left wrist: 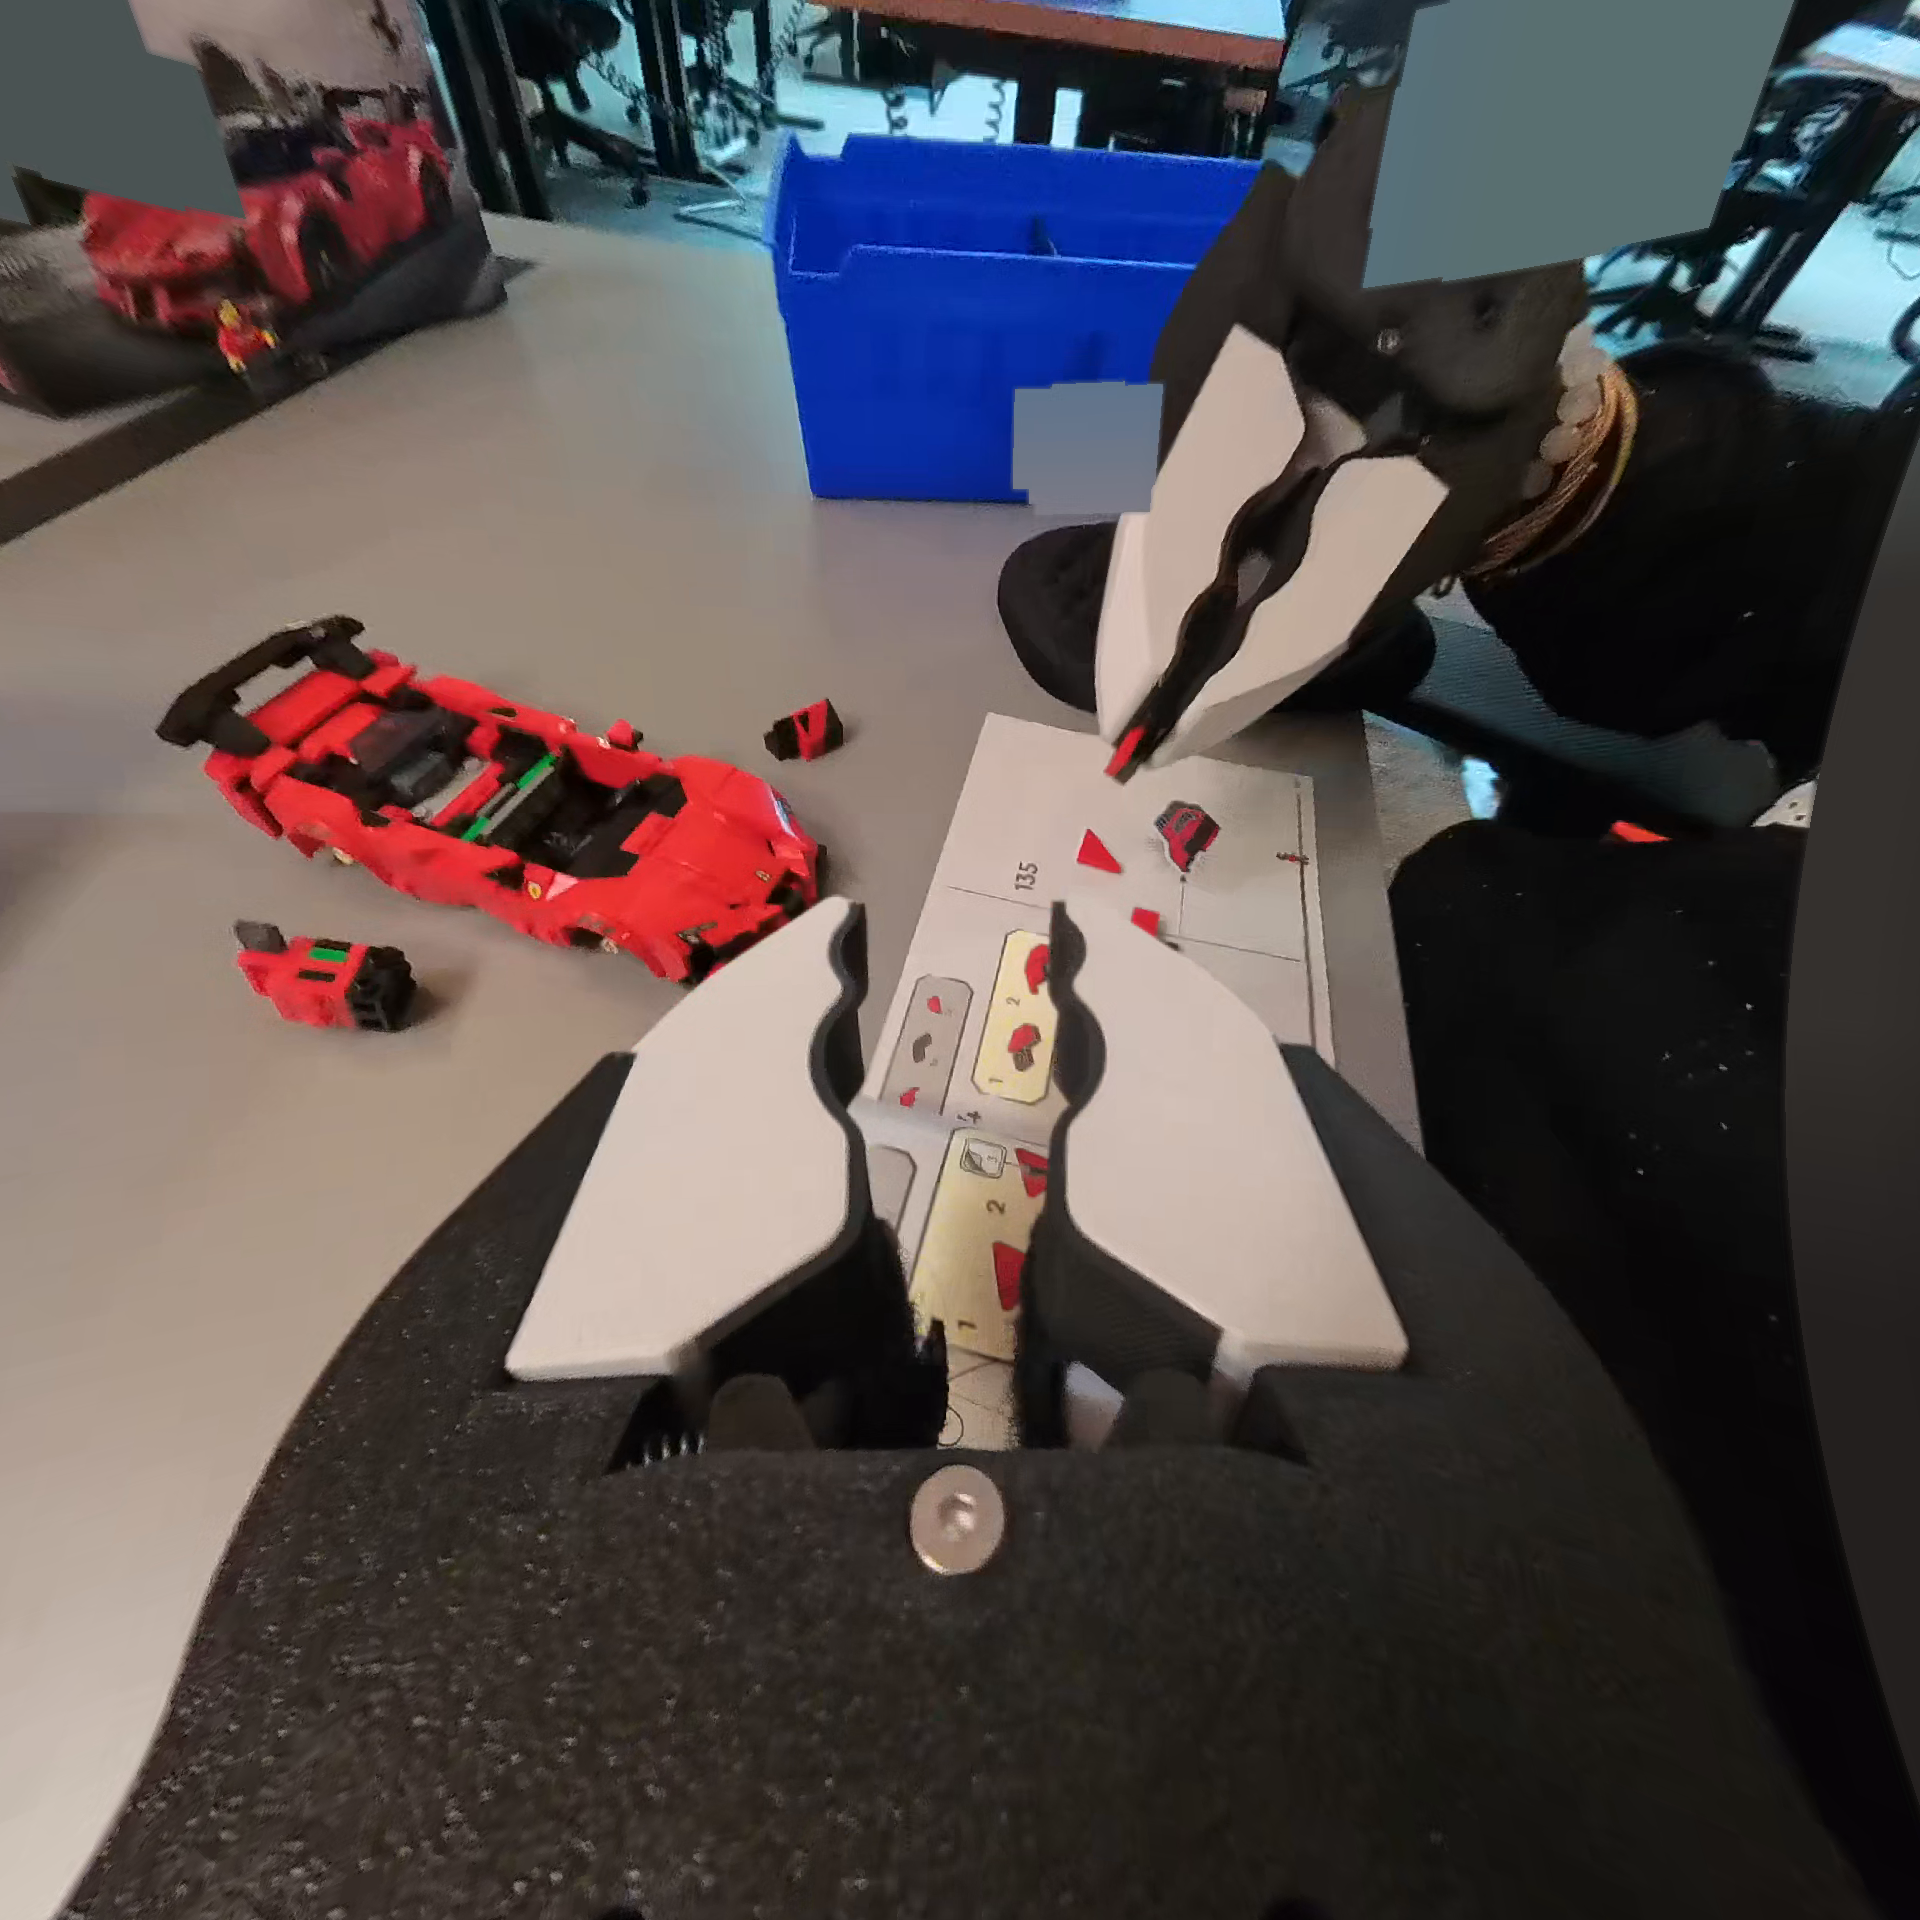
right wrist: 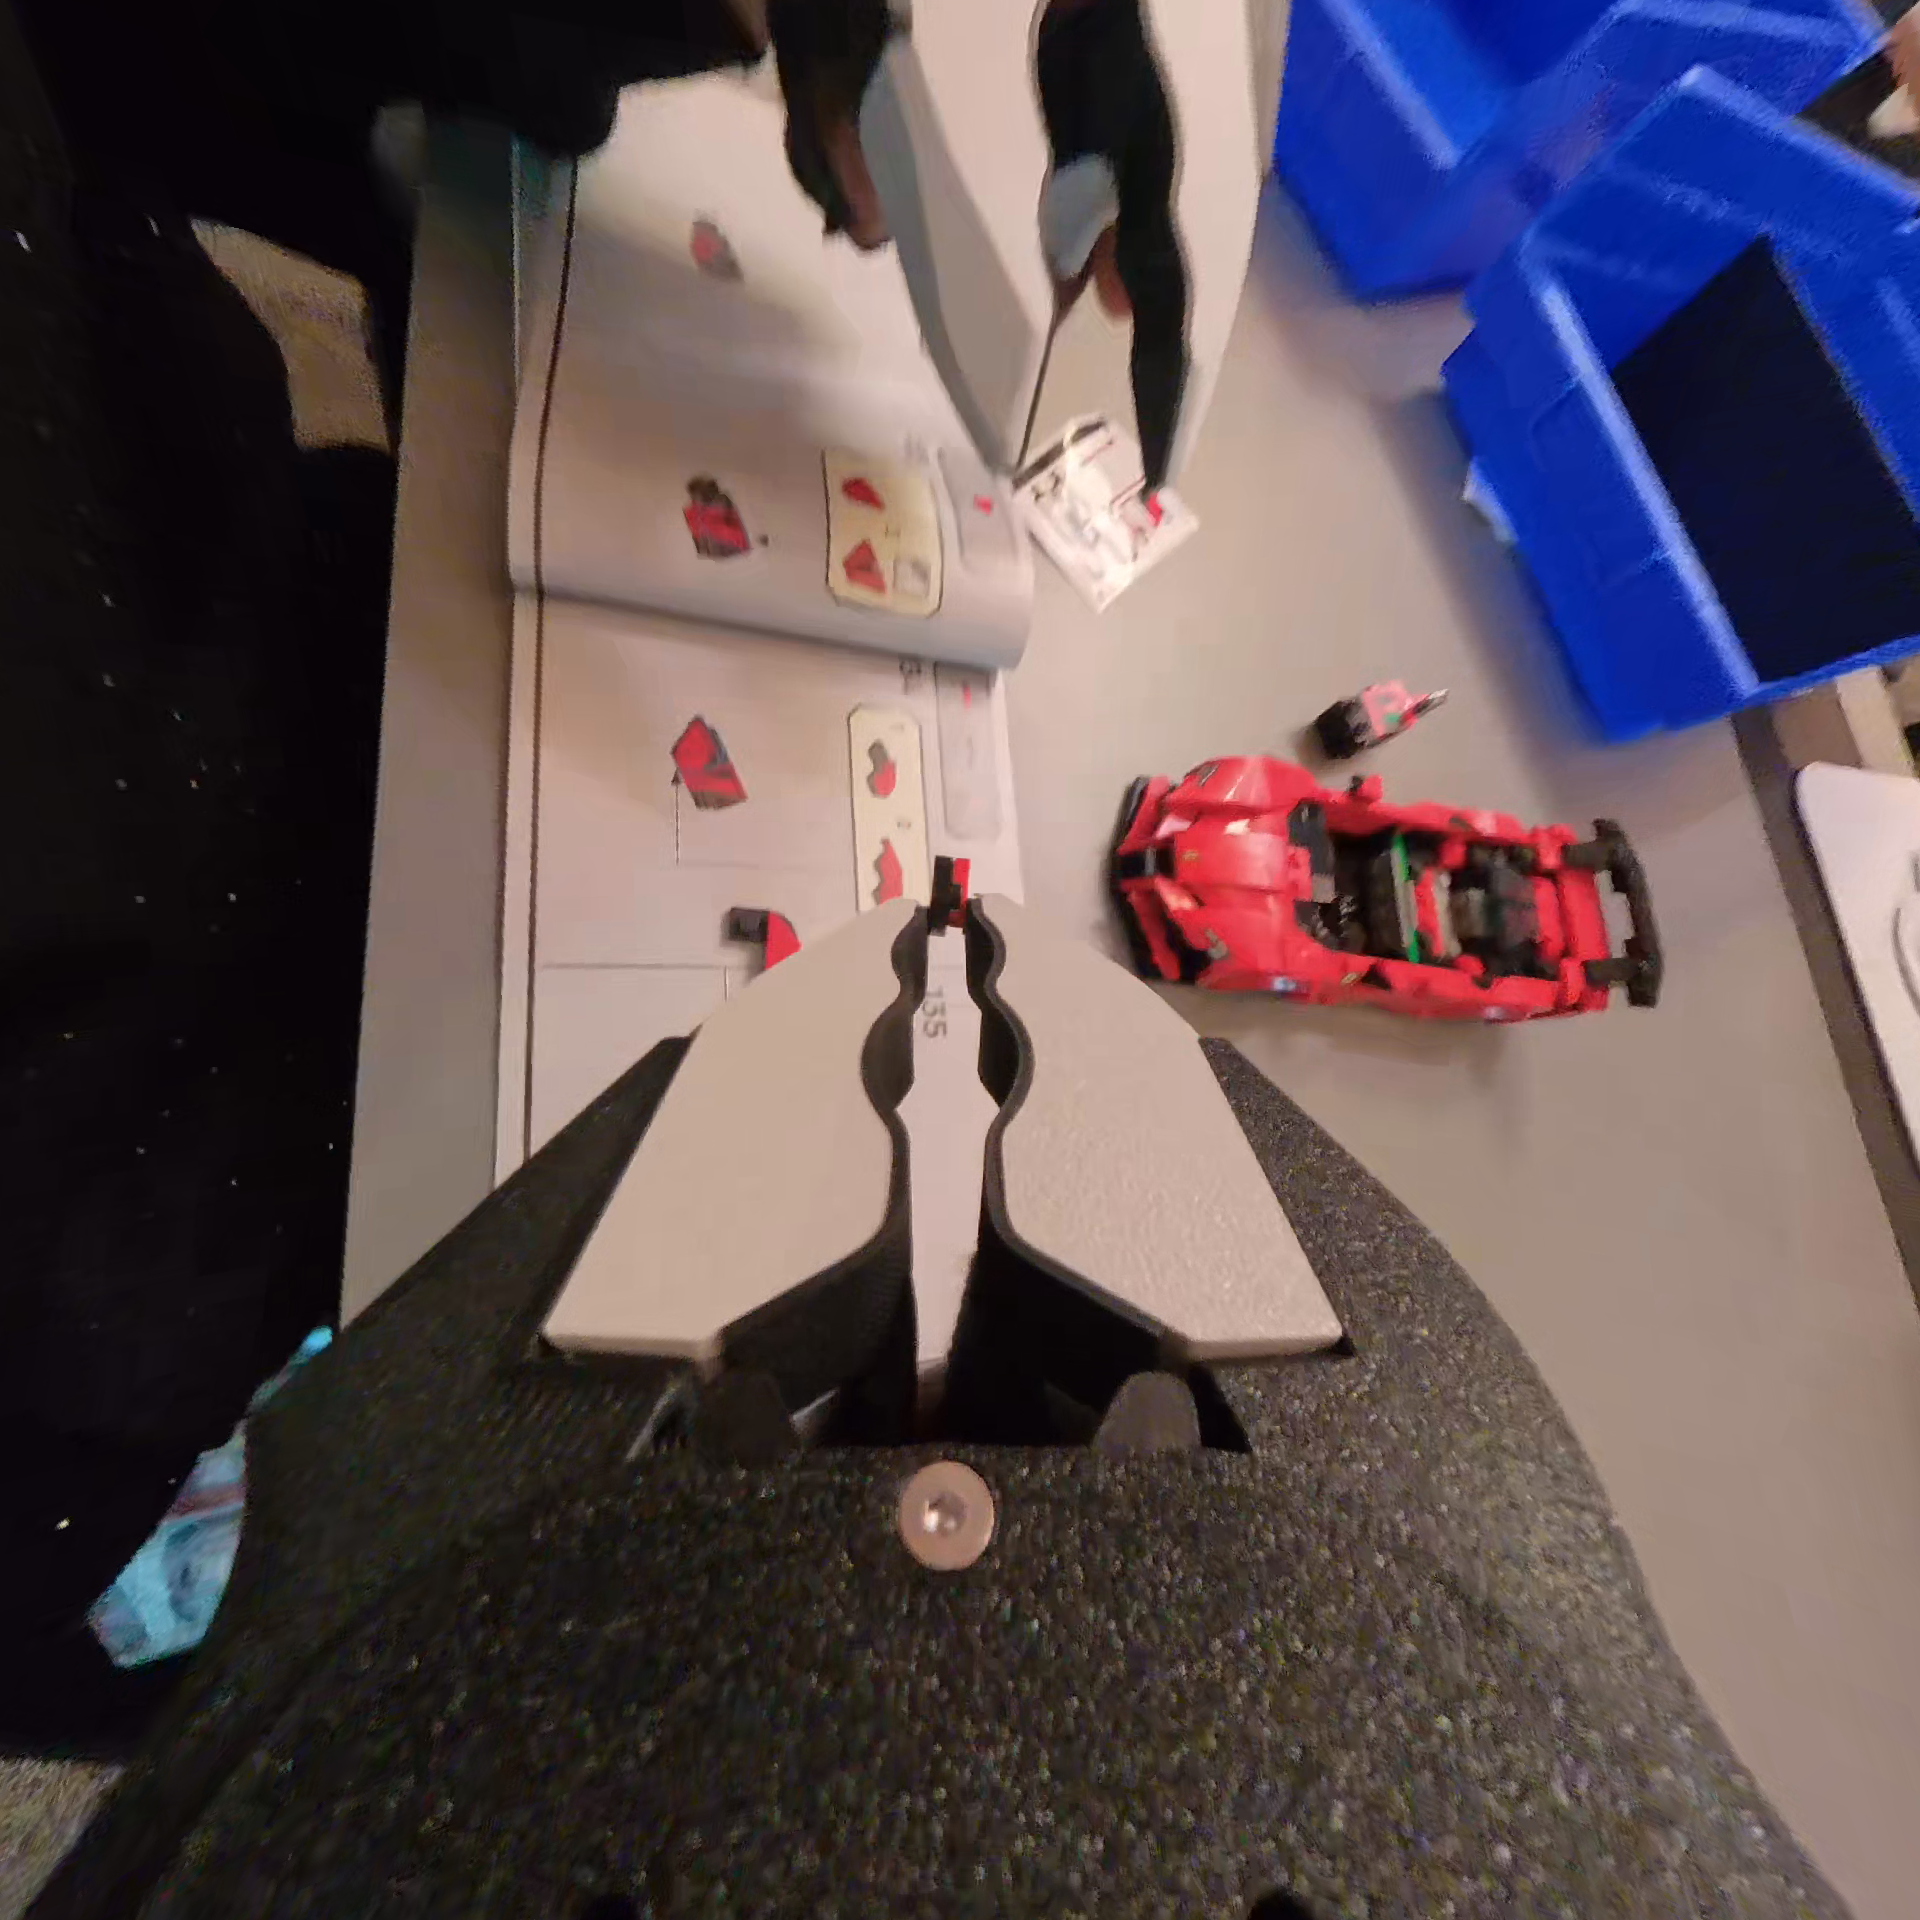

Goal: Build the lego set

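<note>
A red lego car (left wrist: 520,821) lies on the grey table; it also shows in the right wrist view (right wrist: 1371,894). My right gripper (right wrist: 948,912) is shut on a small red and black piece (right wrist: 951,883) above the open instruction booklet (right wrist: 644,644). In the left wrist view the right gripper (left wrist: 1138,753) points down at the booklet (left wrist: 1236,904) with the red piece (left wrist: 1124,750) at its tips. My left gripper (left wrist: 956,920) is open and empty over the booklet, right of the car. It shows at the top of the right wrist view (right wrist: 1081,478).
A red and black sub-assembly (left wrist: 322,977) and a smaller one (left wrist: 805,727) lie near the car. Loose red pieces (left wrist: 1096,852) rest on the booklet. Blue bins (left wrist: 935,312) stand behind. A sticker sheet (right wrist: 1107,520) lies by the booklet. The set's box (left wrist: 291,229) stands far left. Left tips and right tips are each some 15 cm from the red lego car (left wrist: 520,821). Seen from the right wrist view (right wrist: 1383,900) as well.
</note>
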Motion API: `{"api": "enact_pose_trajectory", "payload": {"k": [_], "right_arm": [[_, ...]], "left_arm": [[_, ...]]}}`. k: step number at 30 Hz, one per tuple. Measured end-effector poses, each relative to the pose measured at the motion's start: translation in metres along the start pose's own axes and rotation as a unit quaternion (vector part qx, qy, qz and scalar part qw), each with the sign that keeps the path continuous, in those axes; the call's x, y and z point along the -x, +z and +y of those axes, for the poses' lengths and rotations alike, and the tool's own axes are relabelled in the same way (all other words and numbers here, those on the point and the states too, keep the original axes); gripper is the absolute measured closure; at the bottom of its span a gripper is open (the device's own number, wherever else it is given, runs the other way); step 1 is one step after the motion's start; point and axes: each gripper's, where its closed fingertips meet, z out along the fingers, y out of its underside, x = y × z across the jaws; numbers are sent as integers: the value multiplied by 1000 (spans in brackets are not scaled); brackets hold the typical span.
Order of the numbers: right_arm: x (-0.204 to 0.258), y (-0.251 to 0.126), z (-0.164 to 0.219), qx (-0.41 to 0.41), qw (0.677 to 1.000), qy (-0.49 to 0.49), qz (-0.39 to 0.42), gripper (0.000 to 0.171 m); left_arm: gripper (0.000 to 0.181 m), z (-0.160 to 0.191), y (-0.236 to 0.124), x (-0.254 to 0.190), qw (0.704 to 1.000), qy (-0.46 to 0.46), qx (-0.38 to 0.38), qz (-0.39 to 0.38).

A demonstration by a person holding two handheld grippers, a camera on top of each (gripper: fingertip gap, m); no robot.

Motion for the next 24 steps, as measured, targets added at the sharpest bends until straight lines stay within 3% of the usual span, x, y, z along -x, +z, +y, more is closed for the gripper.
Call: {"api": "enact_pose_trajectory", "payload": {"k": [6,16,24], "right_arm": [[9,22,29,104,990,-93,5,164],[12,38,30,121,930,-346,-12,164],[12,40,36,135,906,-397,-50,157]], "left_arm": [[148,4,5,-4,1000,-17,3,20],[150,1,0,6,999,-34,-30,10],[150,0,-1,7,997,-57,-48,25]]}}
